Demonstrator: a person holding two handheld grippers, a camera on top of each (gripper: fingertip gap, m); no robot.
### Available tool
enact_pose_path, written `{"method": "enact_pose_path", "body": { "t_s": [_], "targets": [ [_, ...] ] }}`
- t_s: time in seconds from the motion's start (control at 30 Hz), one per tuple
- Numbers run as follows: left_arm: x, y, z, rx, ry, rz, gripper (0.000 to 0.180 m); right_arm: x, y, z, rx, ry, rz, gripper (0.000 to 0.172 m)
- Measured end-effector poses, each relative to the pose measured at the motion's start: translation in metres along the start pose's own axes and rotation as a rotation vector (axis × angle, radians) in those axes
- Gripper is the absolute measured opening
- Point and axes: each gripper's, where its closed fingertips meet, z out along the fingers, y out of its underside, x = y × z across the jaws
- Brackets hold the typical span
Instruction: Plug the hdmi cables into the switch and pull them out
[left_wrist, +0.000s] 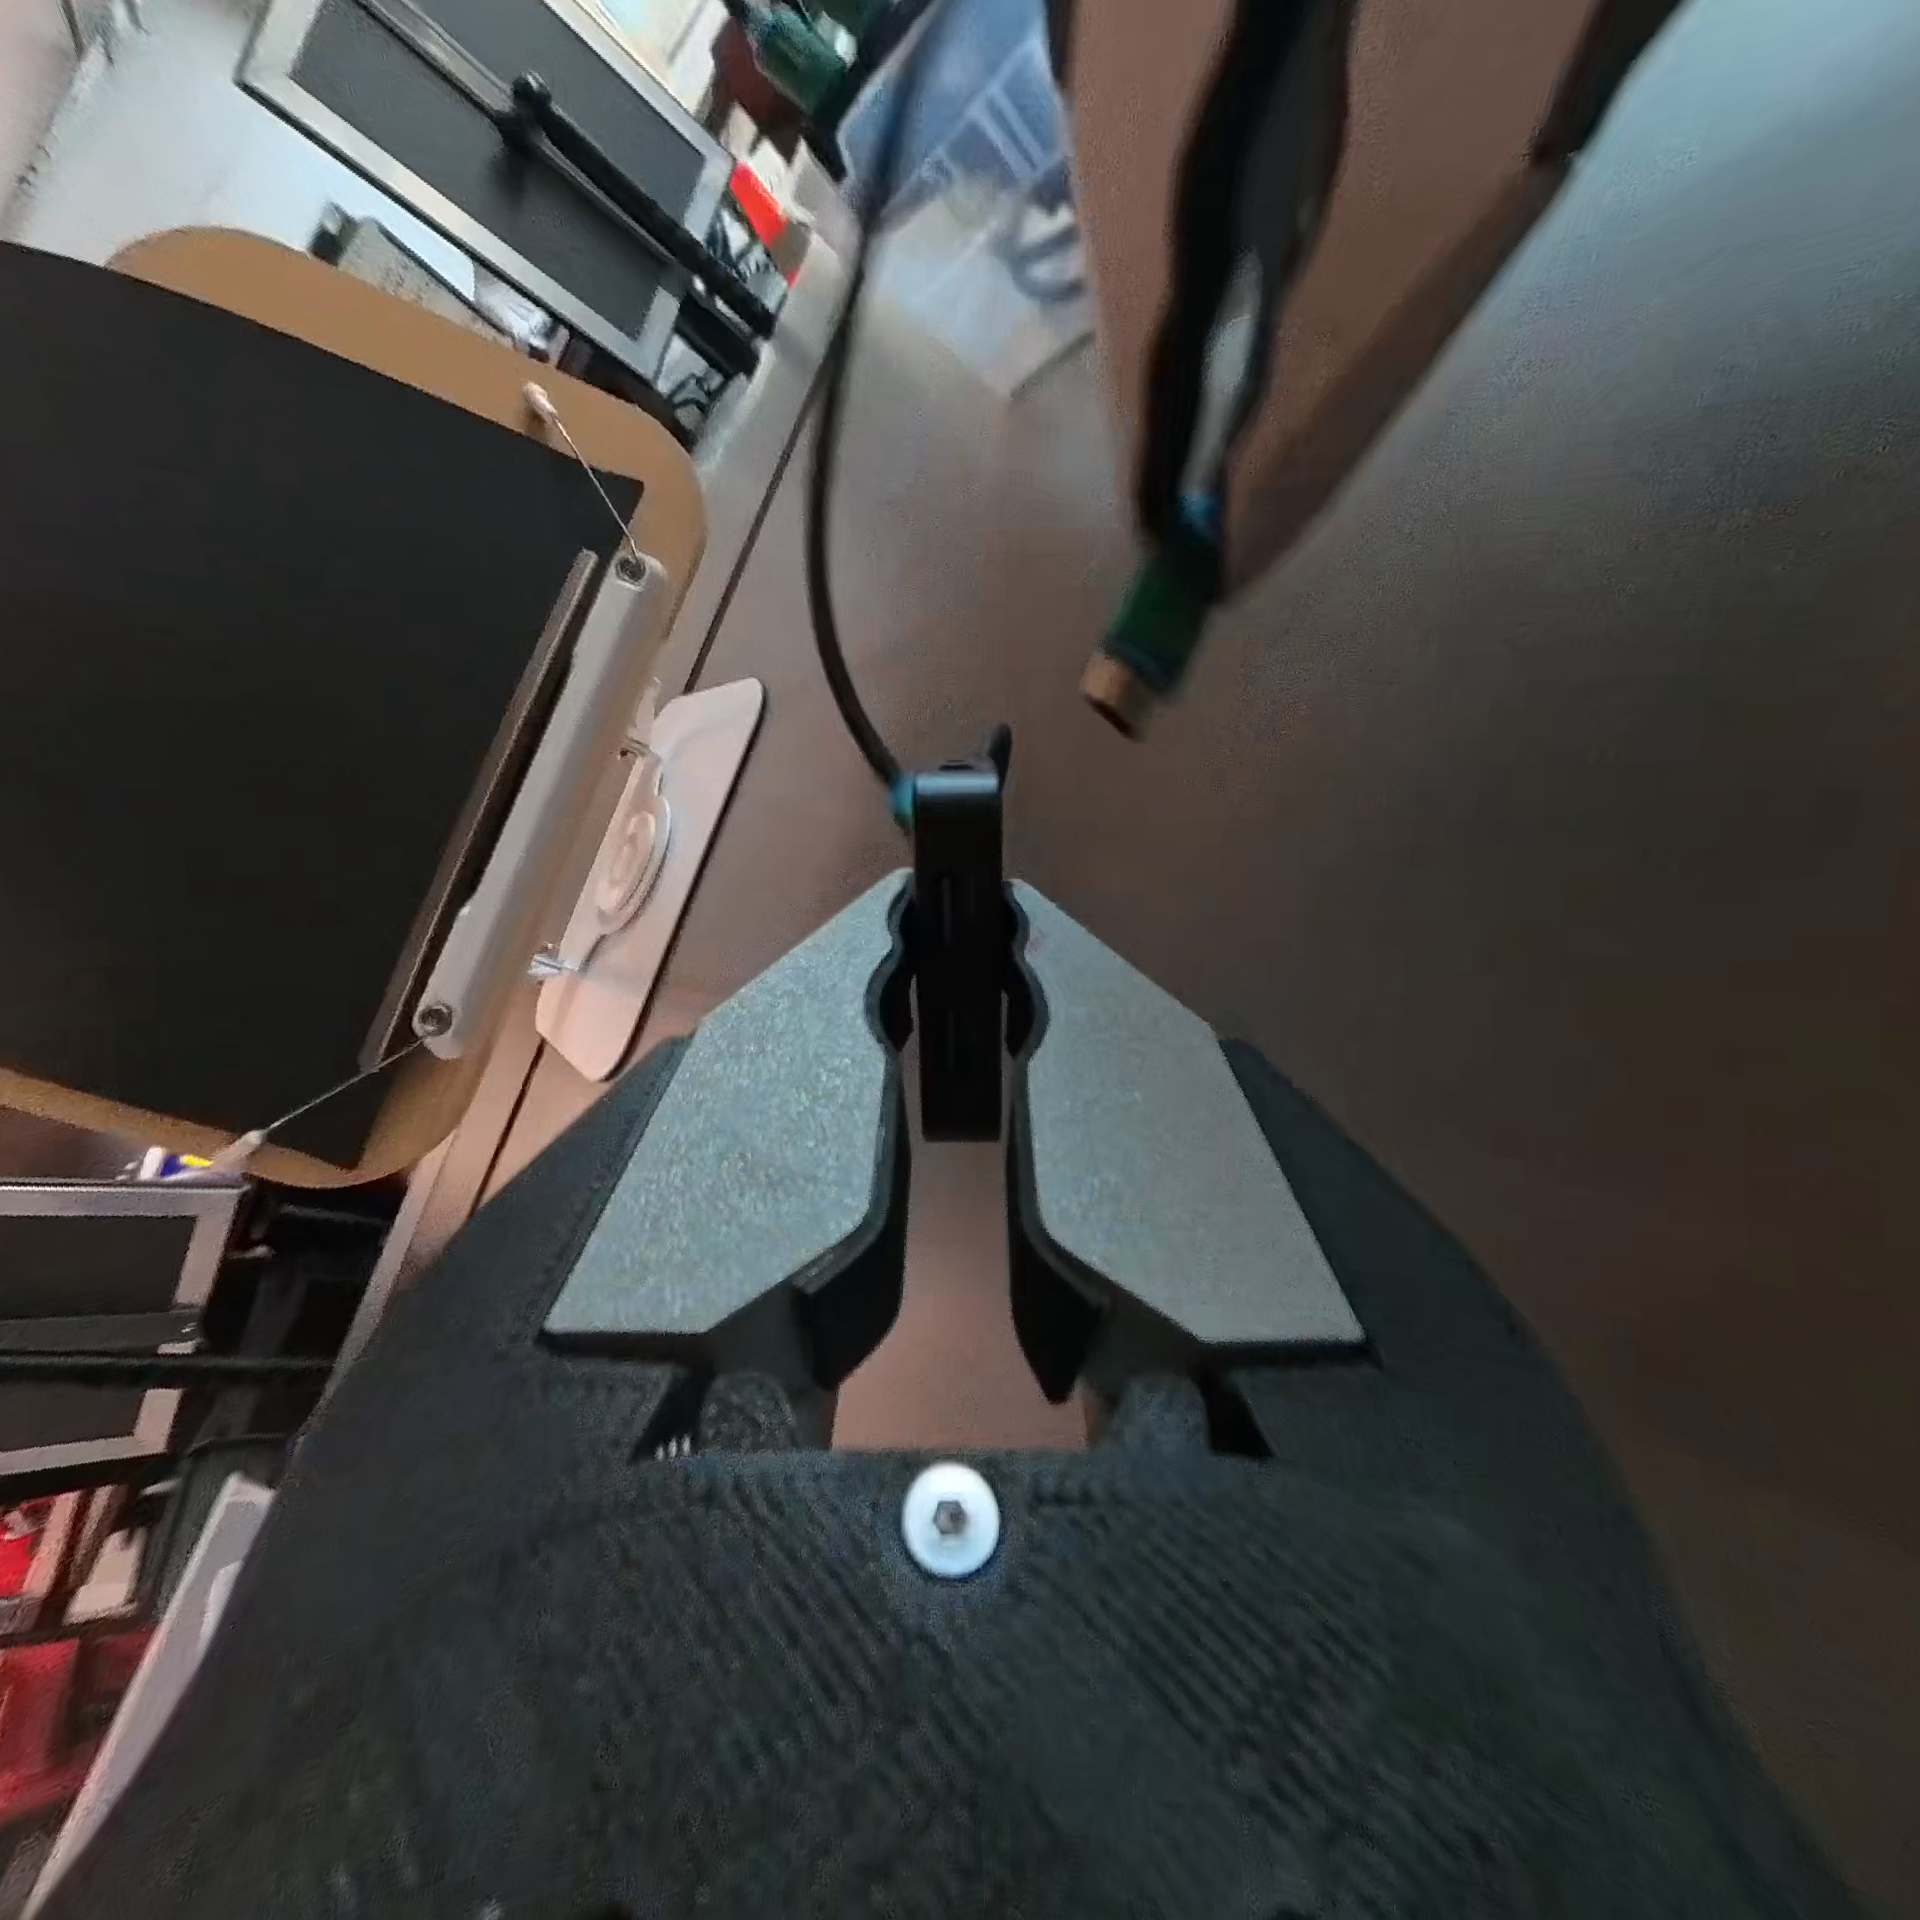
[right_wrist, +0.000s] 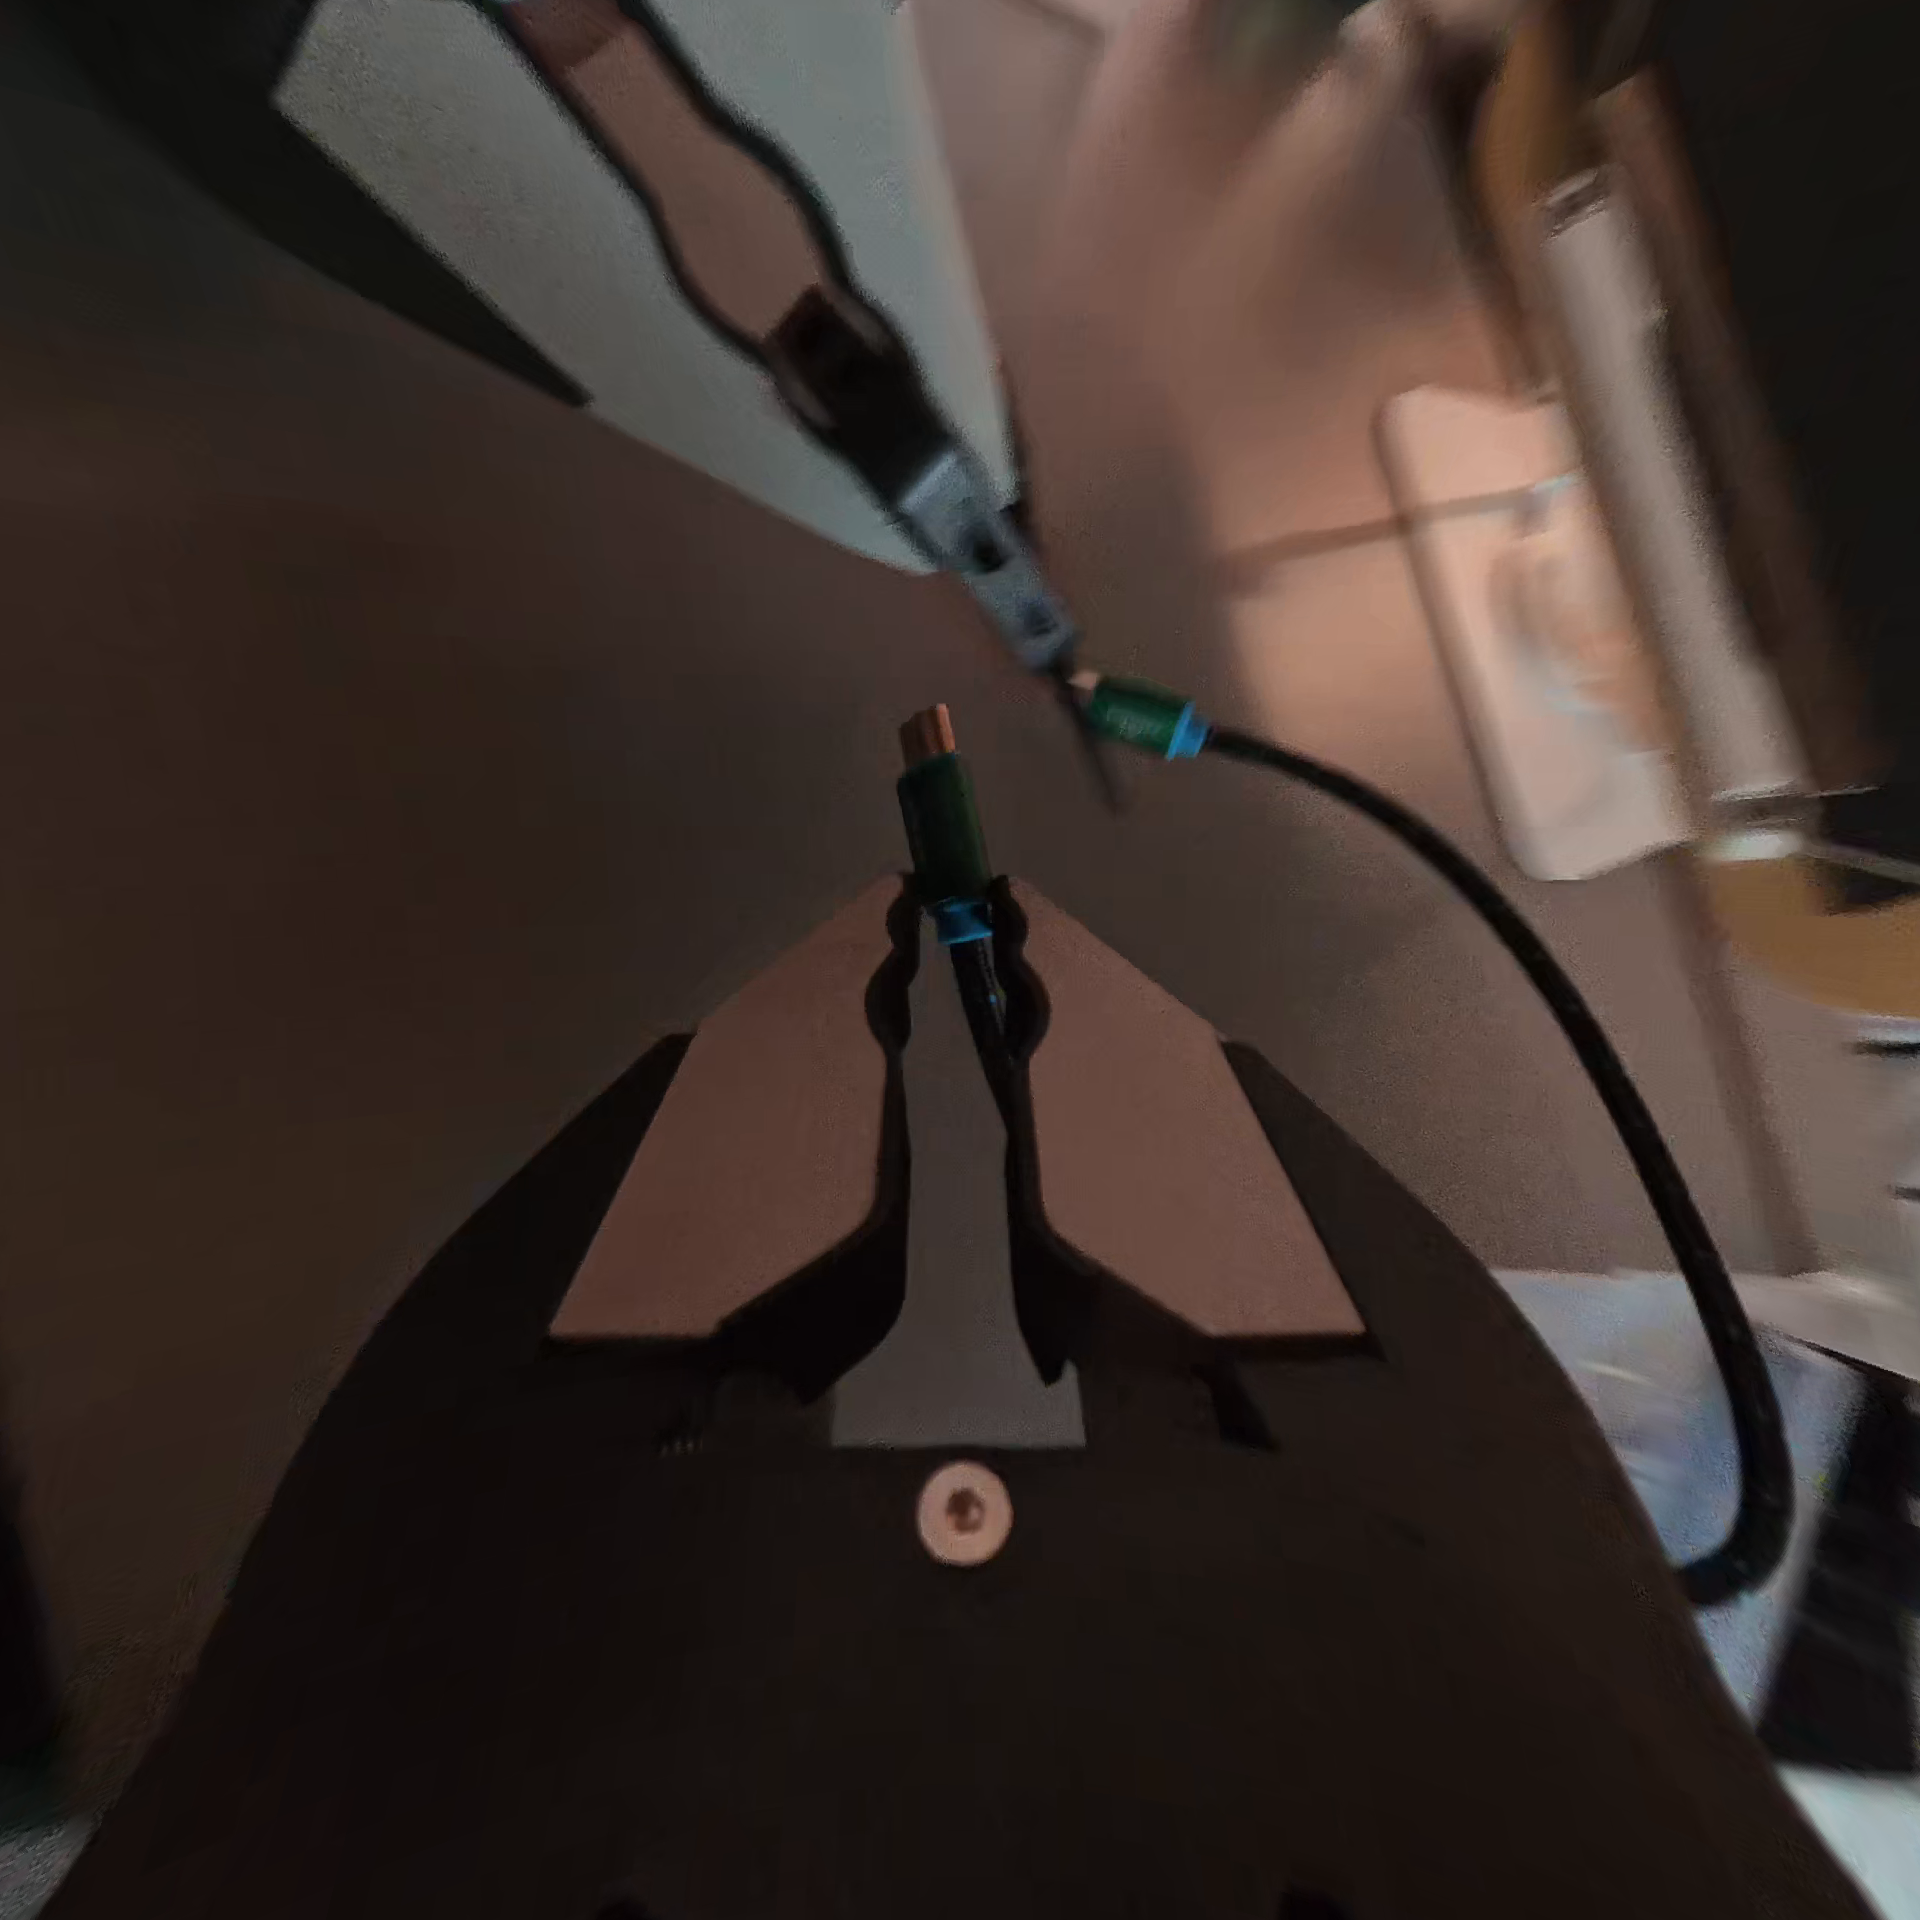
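In the left wrist view my left gripper (left_wrist: 958, 904) is shut on the black switch (left_wrist: 956, 935), which I see edge-on and held above the table. A black HDMI cable (left_wrist: 831, 582) with a blue collar (left_wrist: 902, 800) is plugged into the switch's left side. In the right wrist view my right gripper (right_wrist: 958, 914) is shut on a second HDMI cable at its blue collar. Its green plug (right_wrist: 940, 821) sticks out ahead with a bare metal tip (right_wrist: 928, 732), a short way from the switch (right_wrist: 977, 540). The plugged-in green plug (right_wrist: 1132, 717) also shows there. The right gripper's plug (left_wrist: 1148, 623) also shows in the left wrist view.
The brown tabletop (left_wrist: 1455, 935) lies under both grippers. A tan board with a black panel (left_wrist: 260, 675) and a white plate (left_wrist: 665, 862) stand at the left. The plugged-in cable (right_wrist: 1558, 997) loops to the right and down. Shelves and a dark framed panel (left_wrist: 468, 135) are behind. Left tips to right tips: about 7 cm.
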Motion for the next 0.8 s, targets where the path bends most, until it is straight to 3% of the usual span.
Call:
{"method": "enact_pose_path", "body": {
  "t_s": [0.13, 0.3, 0.37, 0.5, 0.6, 0.8],
  "targets": [
    [0.001, 0.015, 0.004, -0.104, -0.055, 0.175, 0.012, 0.026, -0.014, -0.011, -0.022, 0.352, -0.253, 0.009],
    [0.002, 0.006, 0.005, -0.067, -0.102, 0.231, 0.012, 0.04, -0.015, -0.009, -0.108, 0.651, -0.511, 0.008],
    [-0.003, 0.005, 0.002, -0.04, -0.118, 0.228, 0.012, 0.038, -0.016, -0.007, -0.103, 0.677, -0.575, 0.008],
    [0.001, 0.008, 0.001, -0.021, -0.002, 0.074, 0.011, 0.03, -0.021, -0.003, -0.116, 0.702, -0.659, 0.008],
    [0.005, 0.01, 0.0, -0.036, 0.02, 0.083, 0.011, 0.031, -0.028, -0.003, -0.146, 0.77, -0.705, 0.008],
    [0.002, 0.009, 0.0, -0.023, 0.014, 0.065, 0.011, 0.015, -0.04, 0.0, -0.083, 0.742, -0.741, 0.008]
  ]
}}
